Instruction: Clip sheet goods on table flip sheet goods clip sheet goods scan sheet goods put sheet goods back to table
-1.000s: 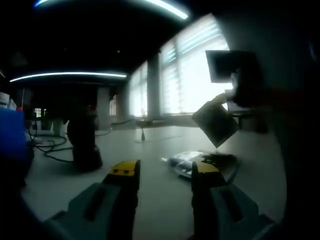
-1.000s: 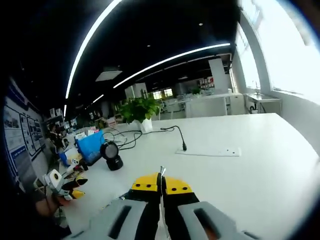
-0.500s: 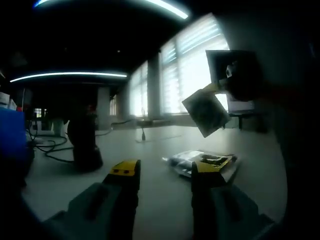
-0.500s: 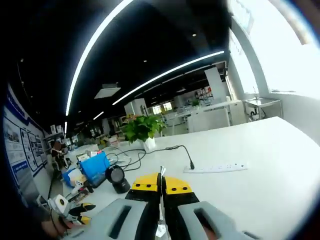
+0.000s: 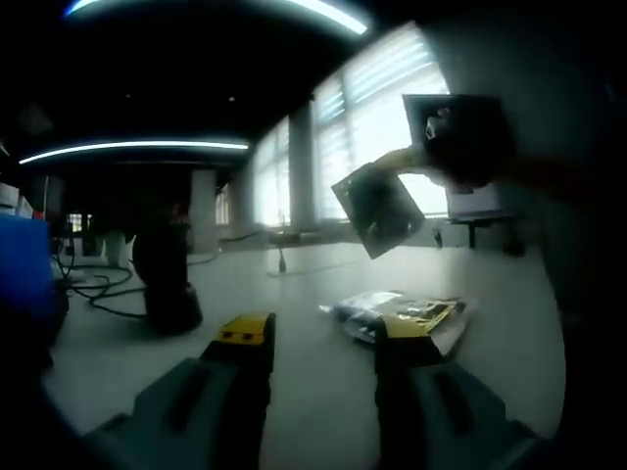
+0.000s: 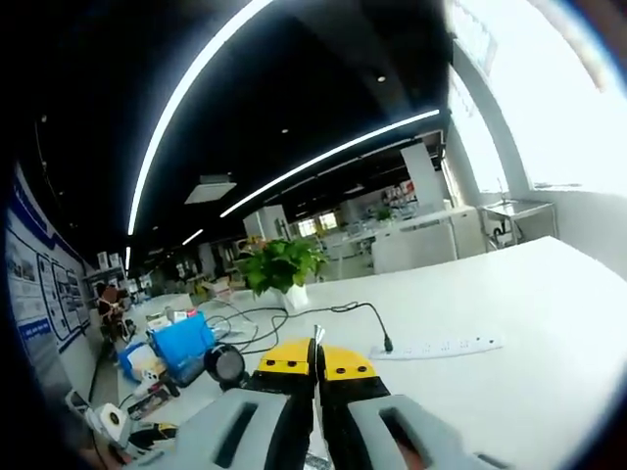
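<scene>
In the left gripper view we saw the scanner (image 5: 168,284) standing at nine o'clock on the table (image 5: 313,392), our empty left gripper (image 5: 320,335) with jaws parted low at six o'clock, and the remaining packets (image 5: 402,315) lying just past it. At two o'clock our right gripper (image 5: 460,147), jaws closed on one corner, held the sheet (image 5: 372,208) hanging tilted in the air, likely to present its face for scanning.

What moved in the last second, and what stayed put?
In the left gripper view, the right gripper carried its clamped sheet packet higher and toward the black scanner. The right gripper view tipped upward, its jaws shut on the sheet's thin edge throughout. Nothing was taken hold of or let go. The left gripper stayed open and still, and the packets on the table did not move.
</scene>
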A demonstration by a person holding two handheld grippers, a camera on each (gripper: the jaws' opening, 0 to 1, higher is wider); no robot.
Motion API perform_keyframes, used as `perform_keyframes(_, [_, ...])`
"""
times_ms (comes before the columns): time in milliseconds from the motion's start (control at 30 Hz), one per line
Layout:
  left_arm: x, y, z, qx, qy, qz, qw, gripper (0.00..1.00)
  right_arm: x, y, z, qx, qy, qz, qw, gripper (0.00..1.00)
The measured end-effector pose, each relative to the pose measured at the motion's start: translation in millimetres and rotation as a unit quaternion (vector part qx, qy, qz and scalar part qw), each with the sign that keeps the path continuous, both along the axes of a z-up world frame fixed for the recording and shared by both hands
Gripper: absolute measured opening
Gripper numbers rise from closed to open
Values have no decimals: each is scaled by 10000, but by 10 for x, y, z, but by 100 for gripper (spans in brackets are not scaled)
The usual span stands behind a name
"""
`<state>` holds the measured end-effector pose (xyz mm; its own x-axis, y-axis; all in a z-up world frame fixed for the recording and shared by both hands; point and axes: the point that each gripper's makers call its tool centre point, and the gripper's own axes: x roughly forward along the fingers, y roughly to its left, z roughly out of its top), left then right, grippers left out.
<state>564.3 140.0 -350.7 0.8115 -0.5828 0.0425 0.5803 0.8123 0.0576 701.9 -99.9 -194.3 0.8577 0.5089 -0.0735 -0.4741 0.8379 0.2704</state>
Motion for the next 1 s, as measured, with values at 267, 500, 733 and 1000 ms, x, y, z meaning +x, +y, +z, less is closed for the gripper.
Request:
perform_keyframes(267, [10, 11, -9, -2, 15, 22, 10000, 33, 190, 76, 75, 343, -96, -253, 9990, 0])
perform_keyframes(500, [11, 13, -13, 19, 8, 28, 10000, 33, 424, 110, 51, 383, -222, -539, 9976, 0])
perform_keyframes(733, [11, 8, -21, 34, 16, 17, 10000, 33, 560, 167, -25, 319, -229, -704, 9967, 0])
perform_keyframes(1000, [13, 6, -29, 76, 13, 28, 10000, 33, 648, 270, 73, 460, -297, -815, 9952, 0])
